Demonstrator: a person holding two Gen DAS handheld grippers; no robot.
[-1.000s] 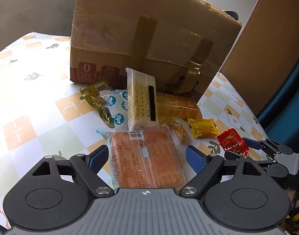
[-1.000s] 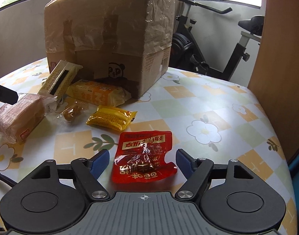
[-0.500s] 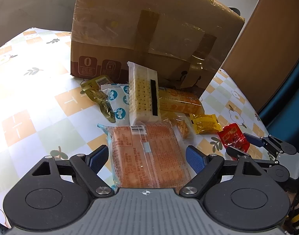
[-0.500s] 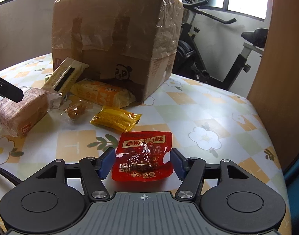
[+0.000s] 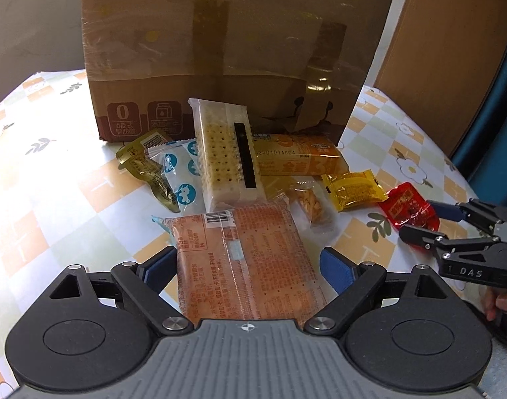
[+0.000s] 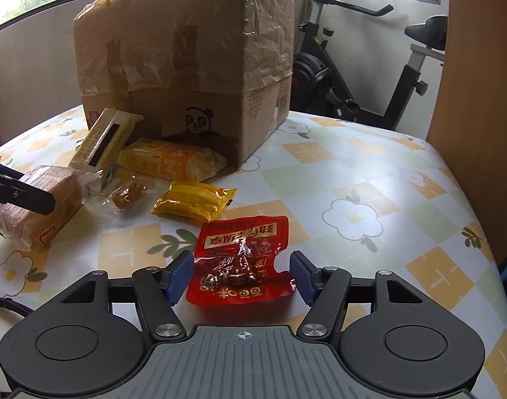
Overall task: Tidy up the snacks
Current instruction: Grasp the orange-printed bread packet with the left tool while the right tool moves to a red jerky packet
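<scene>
Left wrist view shows your left gripper [image 5: 248, 264] just opened wide around the bread pack [image 5: 243, 266], not pinching it, and your right gripper [image 6: 241, 277] sits open around the red pack [image 6: 241, 259], so squeeze both next.

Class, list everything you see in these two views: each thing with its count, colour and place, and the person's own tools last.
Taped cardboard box: one, brown, at the back of the table.
Floral checked tablecloth: one, orange, green and white, over the table.
Plastic-wrapped cracker pack: one, cream, leaning on the box.
Large orange bread packet: one, between the left tool's open jaws.
Long orange snack packet: one, by the box.
Small yellow packet: one, mid-table.
Red foil pouch: one, between the right tool's jaws.
Exercise bike: one, black, behind the table.
Left tool: open.
Right tool: open.
</scene>
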